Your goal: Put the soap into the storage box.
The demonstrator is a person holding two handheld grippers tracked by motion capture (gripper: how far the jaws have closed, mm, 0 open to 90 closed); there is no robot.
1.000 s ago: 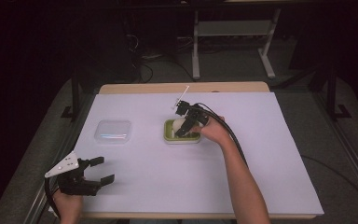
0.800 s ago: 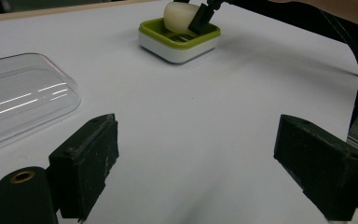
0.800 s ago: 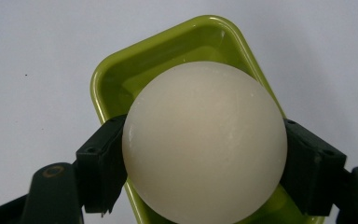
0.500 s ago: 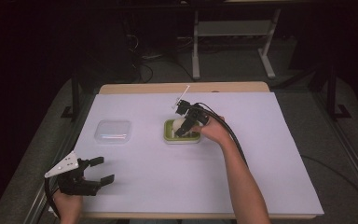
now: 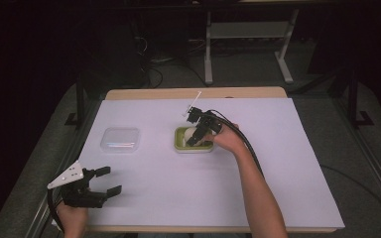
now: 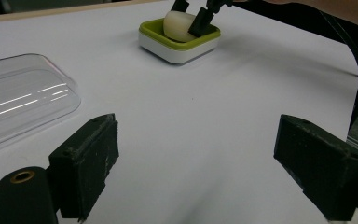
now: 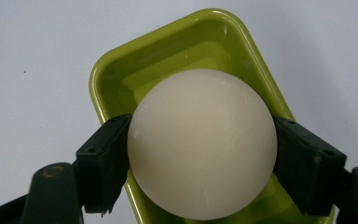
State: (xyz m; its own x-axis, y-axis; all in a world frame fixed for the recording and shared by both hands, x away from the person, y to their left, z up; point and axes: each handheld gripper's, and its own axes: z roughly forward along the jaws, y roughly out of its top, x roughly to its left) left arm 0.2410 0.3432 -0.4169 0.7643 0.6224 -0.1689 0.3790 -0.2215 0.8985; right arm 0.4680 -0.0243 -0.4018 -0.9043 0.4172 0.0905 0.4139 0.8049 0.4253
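1. Right gripper (image 5: pixel 197 135) is clamped on a cream egg-shaped thing (image 7: pixel 203 142), one jaw pressed on each side.
2. The egg sits over a green tray (image 7: pixel 168 60), which lies right below the jaws.
3. Left gripper (image 5: pixel 104 182) has its jaws wide apart, nothing between them, just above the white table (image 6: pixel 205 121).
4. A clear lid (image 6: pixel 14 100) lies just beyond its left jaw.

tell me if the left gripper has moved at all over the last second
No. In the high view the left gripper sits at the table's near left corner, the same way off the clear lid as before, jaws open.
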